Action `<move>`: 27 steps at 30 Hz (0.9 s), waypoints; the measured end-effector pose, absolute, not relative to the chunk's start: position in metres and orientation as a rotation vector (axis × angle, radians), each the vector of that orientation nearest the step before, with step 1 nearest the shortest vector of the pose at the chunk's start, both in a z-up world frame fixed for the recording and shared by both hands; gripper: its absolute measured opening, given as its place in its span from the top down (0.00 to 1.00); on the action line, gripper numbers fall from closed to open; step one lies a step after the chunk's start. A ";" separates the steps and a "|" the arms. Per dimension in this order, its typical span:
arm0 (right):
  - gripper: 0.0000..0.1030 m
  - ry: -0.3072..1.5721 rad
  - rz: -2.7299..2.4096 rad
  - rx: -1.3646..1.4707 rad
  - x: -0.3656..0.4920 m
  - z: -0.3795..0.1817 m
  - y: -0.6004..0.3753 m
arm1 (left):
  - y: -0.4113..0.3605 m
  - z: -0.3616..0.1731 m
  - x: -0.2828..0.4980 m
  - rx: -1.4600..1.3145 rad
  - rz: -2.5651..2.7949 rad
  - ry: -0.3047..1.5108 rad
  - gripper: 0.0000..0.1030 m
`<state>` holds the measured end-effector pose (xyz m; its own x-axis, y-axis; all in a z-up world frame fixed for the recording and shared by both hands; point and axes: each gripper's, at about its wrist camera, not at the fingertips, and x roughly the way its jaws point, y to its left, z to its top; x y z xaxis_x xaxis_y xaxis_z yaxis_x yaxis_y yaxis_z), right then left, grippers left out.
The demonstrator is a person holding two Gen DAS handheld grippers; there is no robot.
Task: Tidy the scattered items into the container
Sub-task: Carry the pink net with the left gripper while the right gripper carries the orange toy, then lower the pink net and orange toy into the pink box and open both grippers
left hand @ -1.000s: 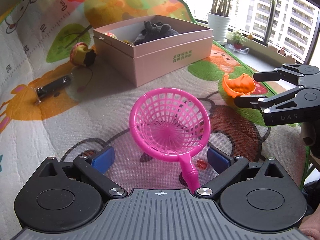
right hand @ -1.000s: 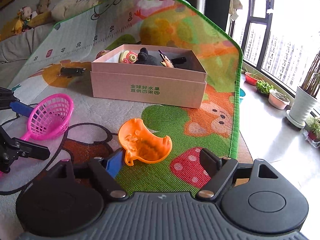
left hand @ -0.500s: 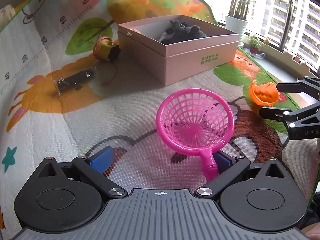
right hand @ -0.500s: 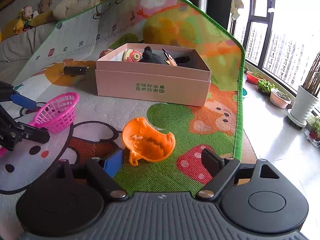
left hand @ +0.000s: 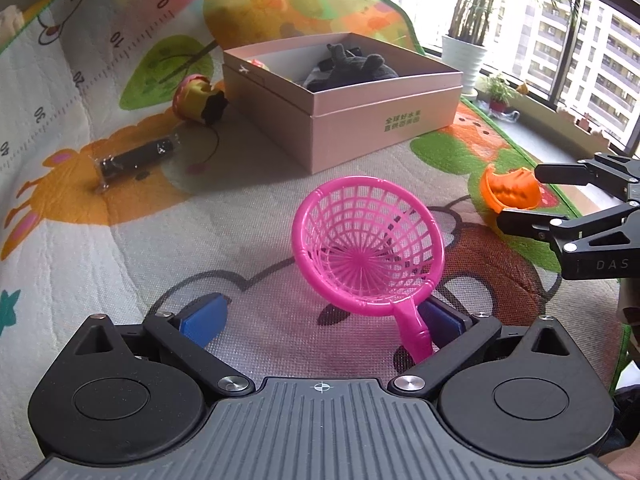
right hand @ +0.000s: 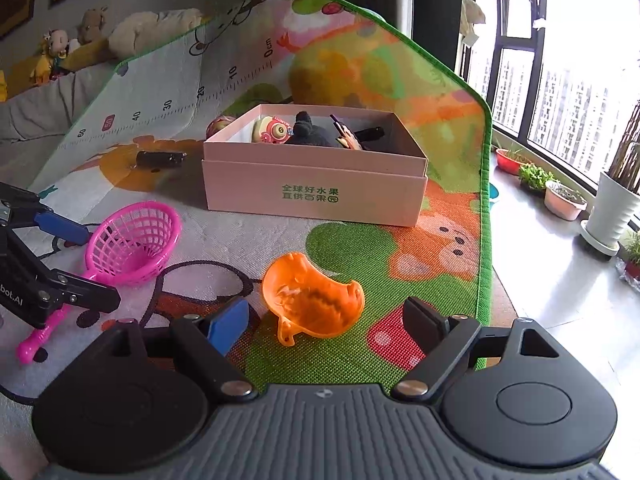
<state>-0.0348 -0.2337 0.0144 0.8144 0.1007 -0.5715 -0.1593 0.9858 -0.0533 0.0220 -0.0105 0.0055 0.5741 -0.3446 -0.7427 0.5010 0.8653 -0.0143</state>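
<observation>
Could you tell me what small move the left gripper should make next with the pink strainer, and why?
Probably shift the left gripper right to centre the handle, then close. Its jaws are open, and the pink strainer lies on the mat with its handle against the right jaw, so closing now might nudge it sideways.

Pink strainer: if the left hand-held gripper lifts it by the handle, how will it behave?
The pink strainer looks like thin open plastic mesh, so probably very light and fairly stiff. Its handle is narrow and glossy, so it may twist or slip between the pads. The bowl sits far forward of the handle, so it will likely droop.
</observation>
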 end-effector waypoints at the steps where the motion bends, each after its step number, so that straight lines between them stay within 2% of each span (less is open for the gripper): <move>1: 0.18 0.603 0.138 -0.101 -0.033 0.014 -0.232 | -0.011 0.006 0.022 0.205 -0.500 0.820 0.00; 2: 0.19 0.603 0.137 -0.102 -0.031 0.014 -0.232 | -0.011 0.006 0.022 0.201 -0.501 0.820 0.00; 4: 0.27 0.608 0.139 -0.108 -0.028 0.015 -0.230 | -0.011 0.006 0.022 0.191 -0.503 0.822 0.00; 5: 0.41 0.617 0.145 -0.113 -0.025 0.014 -0.229 | -0.012 0.007 0.021 0.185 -0.504 0.824 0.00; 6: 0.46 0.623 0.148 -0.112 -0.024 0.014 -0.228 | -0.012 0.008 0.021 0.180 -0.506 0.825 0.00; 17: 0.46 0.606 0.163 -0.099 -0.036 0.016 -0.232 | -0.043 0.009 0.030 0.160 -0.521 0.838 0.00; 27: 0.46 0.570 0.172 -0.100 -0.050 0.025 -0.238 | -0.066 0.006 0.033 0.249 -0.472 0.795 0.00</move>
